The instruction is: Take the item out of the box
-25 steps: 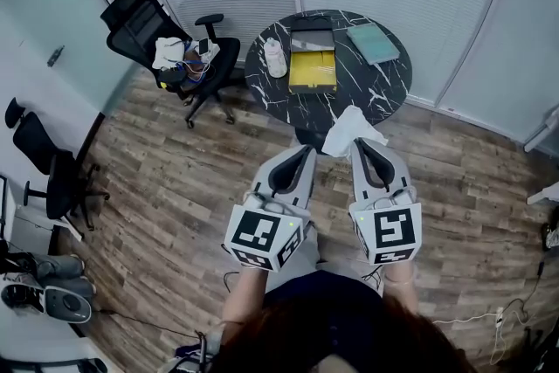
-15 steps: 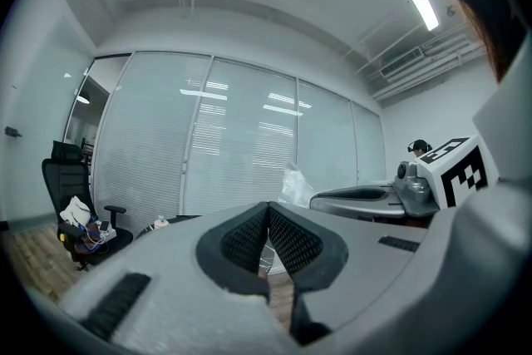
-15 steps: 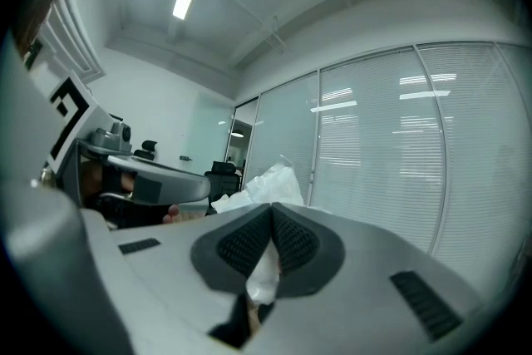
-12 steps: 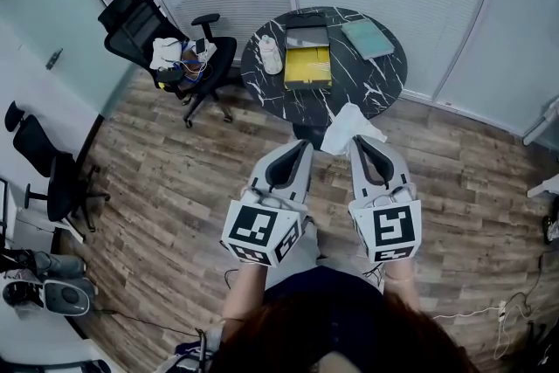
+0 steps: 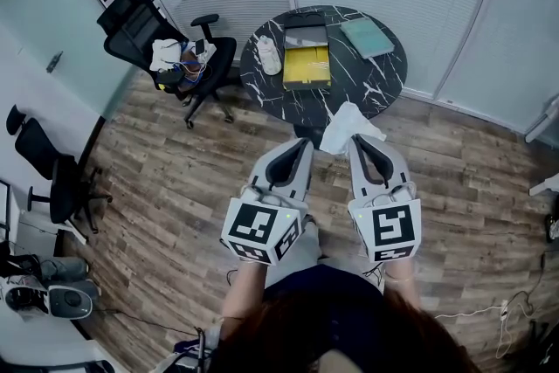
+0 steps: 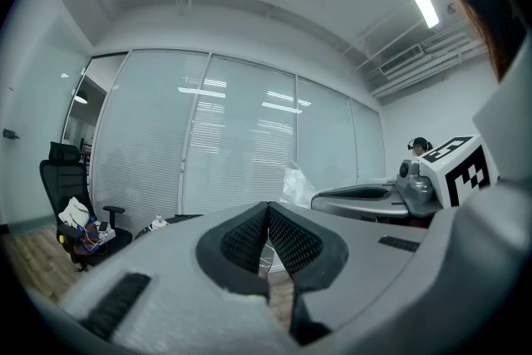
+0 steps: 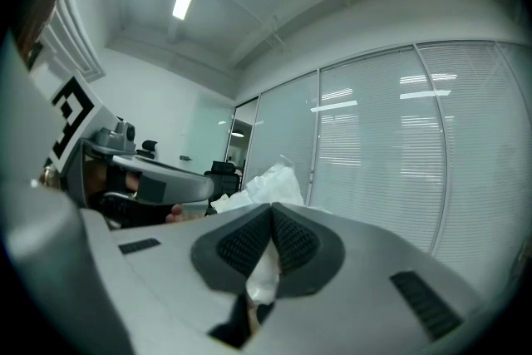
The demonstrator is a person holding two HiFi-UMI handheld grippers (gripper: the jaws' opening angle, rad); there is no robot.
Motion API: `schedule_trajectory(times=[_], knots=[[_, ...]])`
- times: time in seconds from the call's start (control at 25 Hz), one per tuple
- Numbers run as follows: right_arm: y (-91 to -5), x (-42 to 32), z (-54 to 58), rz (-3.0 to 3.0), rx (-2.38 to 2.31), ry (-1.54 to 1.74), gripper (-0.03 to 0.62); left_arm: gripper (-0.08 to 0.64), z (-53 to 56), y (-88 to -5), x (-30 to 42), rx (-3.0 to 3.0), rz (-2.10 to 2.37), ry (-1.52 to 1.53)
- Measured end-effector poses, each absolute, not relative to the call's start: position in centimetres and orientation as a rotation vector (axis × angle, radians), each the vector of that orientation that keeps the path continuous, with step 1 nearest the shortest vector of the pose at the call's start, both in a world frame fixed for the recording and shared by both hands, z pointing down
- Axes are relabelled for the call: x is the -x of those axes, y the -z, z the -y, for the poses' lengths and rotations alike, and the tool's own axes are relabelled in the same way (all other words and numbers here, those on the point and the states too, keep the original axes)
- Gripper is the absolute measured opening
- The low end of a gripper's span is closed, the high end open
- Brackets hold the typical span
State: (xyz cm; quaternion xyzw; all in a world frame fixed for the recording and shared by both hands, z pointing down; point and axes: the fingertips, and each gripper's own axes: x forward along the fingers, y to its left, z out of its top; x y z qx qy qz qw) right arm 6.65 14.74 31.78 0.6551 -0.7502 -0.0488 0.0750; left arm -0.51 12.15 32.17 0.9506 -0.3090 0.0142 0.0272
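Observation:
An open box (image 5: pixel 307 57) with a yellow inside lies on the round black marble table (image 5: pixel 384 79), far ahead of both grippers. My right gripper (image 5: pixel 355 141) is shut on a crumpled white wrapper (image 5: pixel 348 123) that sticks out past its tips. In the right gripper view the white wrapper (image 7: pixel 263 181) shows above and between the closed pads (image 7: pixel 299 244). My left gripper (image 5: pixel 307 145) is beside it, shut with nothing in it. The left gripper view shows its pads (image 6: pixel 245 241) pressed together and the white wrapper (image 6: pixel 296 182) off to the right.
A white object (image 5: pixel 270 57) and a green folder (image 5: pixel 368 38) lie on the table beside the box. A black office chair (image 5: pixel 144 31) piled with things stands left of the table, another chair (image 5: pixel 48 170) further left. Wood floor lies below; blinds cover the glass wall behind.
The table has slid slightly left and up in the head view. Both grippers keep the same pose, the right one still shut on the wrapper.

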Motion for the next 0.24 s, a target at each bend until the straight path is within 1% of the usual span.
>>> schedule_trajectory(times=[0.24], knots=[[-31.96,-7.31,-13.92,2.256,-1.968,0.138,0.025,0.026,-11.39,-32.32,-0.39,-2.936,0.947,-0.057]])
